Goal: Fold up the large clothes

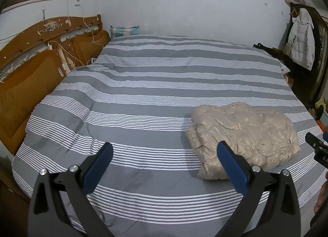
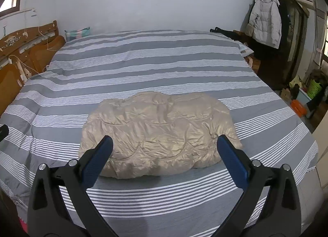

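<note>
A beige quilted puffer garment (image 2: 157, 134) lies folded into a compact bundle on the grey-and-white striped bed (image 2: 143, 62). In the left wrist view the garment (image 1: 244, 136) lies to the right on the bed (image 1: 143, 93). My right gripper (image 2: 164, 150) is open and empty, above the garment's near edge, not touching it. My left gripper (image 1: 164, 155) is open and empty over bare bedding, to the left of the garment. The tip of the right gripper shows at the right edge of the left wrist view (image 1: 315, 144).
A wooden headboard (image 1: 30, 62) with cables runs along the left side. A white jacket (image 2: 264, 17) hangs on a dark wardrobe at the right. Boxes and a green basket (image 2: 314, 88) stand on the floor at the right. A folded cloth (image 1: 125, 30) lies at the far wall.
</note>
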